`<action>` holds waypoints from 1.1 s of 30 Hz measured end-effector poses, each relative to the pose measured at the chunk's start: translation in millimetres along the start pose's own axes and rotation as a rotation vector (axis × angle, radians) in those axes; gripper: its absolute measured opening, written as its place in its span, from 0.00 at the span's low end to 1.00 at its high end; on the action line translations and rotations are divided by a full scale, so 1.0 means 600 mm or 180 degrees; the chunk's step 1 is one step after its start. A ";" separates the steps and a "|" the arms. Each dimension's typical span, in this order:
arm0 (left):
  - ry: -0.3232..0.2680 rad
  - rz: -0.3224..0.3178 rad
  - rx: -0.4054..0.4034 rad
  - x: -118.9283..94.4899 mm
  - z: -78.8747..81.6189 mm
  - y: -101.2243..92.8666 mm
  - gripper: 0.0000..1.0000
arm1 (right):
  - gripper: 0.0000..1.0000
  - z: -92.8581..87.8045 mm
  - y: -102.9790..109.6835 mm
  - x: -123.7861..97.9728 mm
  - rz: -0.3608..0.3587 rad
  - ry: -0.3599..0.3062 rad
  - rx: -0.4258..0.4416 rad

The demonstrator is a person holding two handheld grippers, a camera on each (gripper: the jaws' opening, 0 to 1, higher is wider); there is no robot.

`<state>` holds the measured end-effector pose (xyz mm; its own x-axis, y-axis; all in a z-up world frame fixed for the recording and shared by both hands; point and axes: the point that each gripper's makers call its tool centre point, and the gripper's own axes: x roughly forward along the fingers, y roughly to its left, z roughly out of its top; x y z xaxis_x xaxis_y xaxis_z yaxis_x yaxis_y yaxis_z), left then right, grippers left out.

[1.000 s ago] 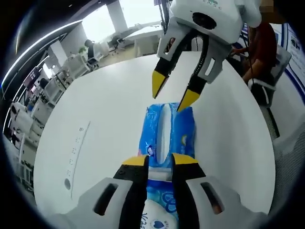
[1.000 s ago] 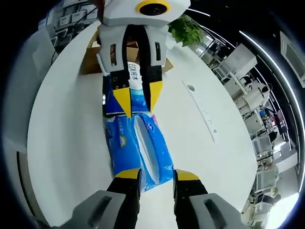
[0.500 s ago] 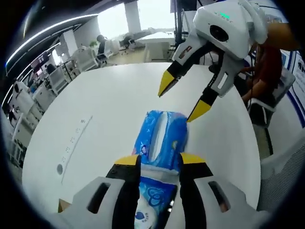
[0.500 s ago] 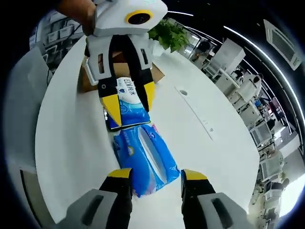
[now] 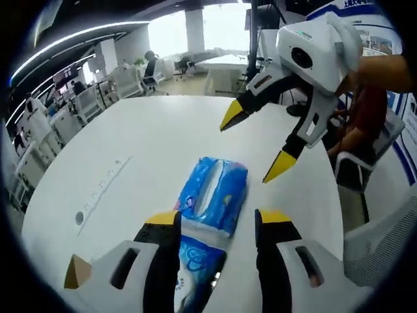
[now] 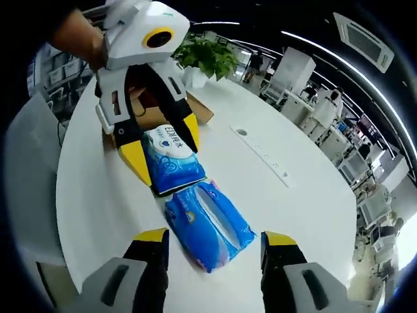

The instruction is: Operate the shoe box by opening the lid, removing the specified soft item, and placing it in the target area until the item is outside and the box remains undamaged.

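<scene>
Tissue packs, 2 of them, blue soft plastic, lie end to end on white round table (image 5: 150, 150). Front tissue pack (image 6: 208, 225) lies flat w/ white dispensing strip up, long axis running from left gripper (image 6: 159, 147) toward right gripper (image 6: 215, 238); in left gripper view same pack (image 5: 215, 192) points away from the cam toward right gripper (image 5: 251, 147), tilted a bit right. Second tissue pack (image 6: 171, 160) sits between left gripper's jaws, near end raised off table, far end touching the first pack; left jaws spread wide around it, and whether they still touch it can't be told. Right gripper's jaws spread wide, released; in right gripper view the first pack's end lies between its tips. Right gripper view adds cardboard shoe box (image 6: 159, 114) behind left gripper, 1 potted plant (image 6: 208, 55) at table edge, 1 power strip (image 6: 264, 156) set in tabletop. Left gripper view adds a seated person (image 5: 361, 124) by far side, office chairs, plus brown box corner (image 5: 75, 270) at lower left.
</scene>
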<state>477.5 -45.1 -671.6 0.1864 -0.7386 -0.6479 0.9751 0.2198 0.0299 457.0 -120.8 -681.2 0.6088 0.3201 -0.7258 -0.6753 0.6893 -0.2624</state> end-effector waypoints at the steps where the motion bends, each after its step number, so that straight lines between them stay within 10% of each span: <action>1: -0.0009 0.0010 -0.0008 -0.003 -0.001 0.000 0.48 | 0.58 0.000 0.001 -0.001 -0.0002 -0.0002 0.0031; 33: -0.0445 0.0248 -0.0342 -0.143 -0.028 0.003 0.79 | 0.86 0.047 0.058 -0.060 -0.0284 -0.0430 0.0732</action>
<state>461.3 29.4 -628.5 0.2832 -0.7964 -0.5344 0.9399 0.3412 -0.0104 423.5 -90.0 -646.0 0.7220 0.3247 -0.6110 -0.5137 0.8432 -0.1589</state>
